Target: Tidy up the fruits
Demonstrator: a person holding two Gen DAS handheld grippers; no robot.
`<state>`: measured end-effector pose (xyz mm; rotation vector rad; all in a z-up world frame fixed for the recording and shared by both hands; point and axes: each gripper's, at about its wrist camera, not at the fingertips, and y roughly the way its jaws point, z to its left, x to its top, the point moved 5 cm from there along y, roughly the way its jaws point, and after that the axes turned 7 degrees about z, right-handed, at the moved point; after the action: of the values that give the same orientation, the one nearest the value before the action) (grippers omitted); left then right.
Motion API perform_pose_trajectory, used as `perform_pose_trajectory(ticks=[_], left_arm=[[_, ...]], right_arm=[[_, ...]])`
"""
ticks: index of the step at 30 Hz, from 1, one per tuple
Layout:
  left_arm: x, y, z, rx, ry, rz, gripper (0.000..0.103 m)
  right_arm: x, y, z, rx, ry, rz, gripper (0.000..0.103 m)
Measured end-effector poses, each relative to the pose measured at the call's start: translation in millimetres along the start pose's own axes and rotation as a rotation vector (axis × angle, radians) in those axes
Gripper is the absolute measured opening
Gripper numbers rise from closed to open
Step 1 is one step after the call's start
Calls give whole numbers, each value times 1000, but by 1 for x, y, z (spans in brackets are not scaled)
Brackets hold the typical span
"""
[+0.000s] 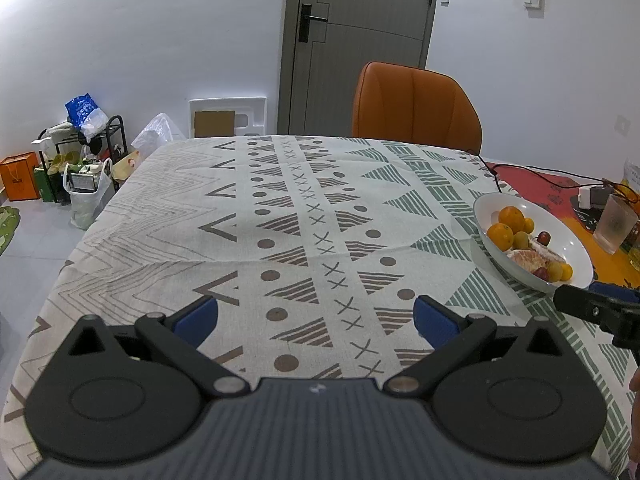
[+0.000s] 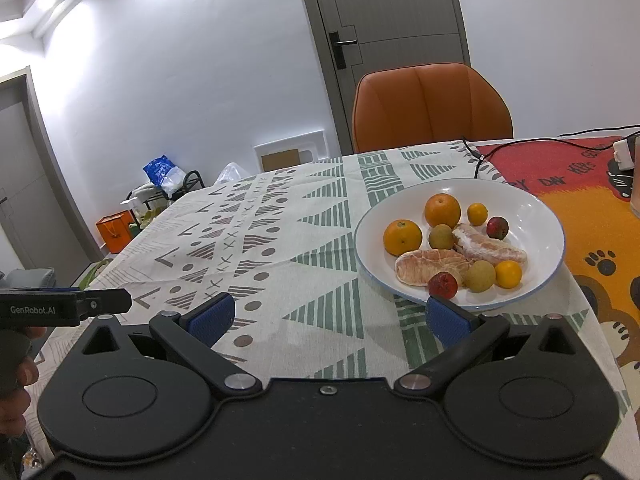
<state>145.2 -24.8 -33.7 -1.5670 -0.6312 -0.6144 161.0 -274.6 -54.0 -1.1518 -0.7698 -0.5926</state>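
A white plate [image 2: 536, 216] on the patterned tablecloth holds several fruits: two oranges [image 2: 403, 236], peeled pomelo segments [image 2: 430, 266], small yellow kumquats [image 2: 508, 274], greenish-brown round fruits [image 2: 480, 276] and small red fruits [image 2: 443, 285]. My right gripper [image 2: 329, 318] is open and empty, hovering just in front of the plate's near-left rim. My left gripper [image 1: 316, 316] is open and empty above bare cloth; the plate [image 1: 576, 248] lies to its right.
An orange chair [image 2: 432, 108] stands behind the table. A red and orange mat [image 2: 576, 184] with cables and a white adapter [image 2: 622, 152] lies to the right. A frosted glass [image 1: 614, 224] stands beyond the plate. Bags and a rack [image 1: 84, 160] sit on the floor at left.
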Motion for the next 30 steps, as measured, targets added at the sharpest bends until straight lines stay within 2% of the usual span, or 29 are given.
perform_pose_trajectory(ticks=[30], left_arm=[[0,2,4,1,-18,6,103]], right_arm=[[-2,3,-2,-8,4,5,103]])
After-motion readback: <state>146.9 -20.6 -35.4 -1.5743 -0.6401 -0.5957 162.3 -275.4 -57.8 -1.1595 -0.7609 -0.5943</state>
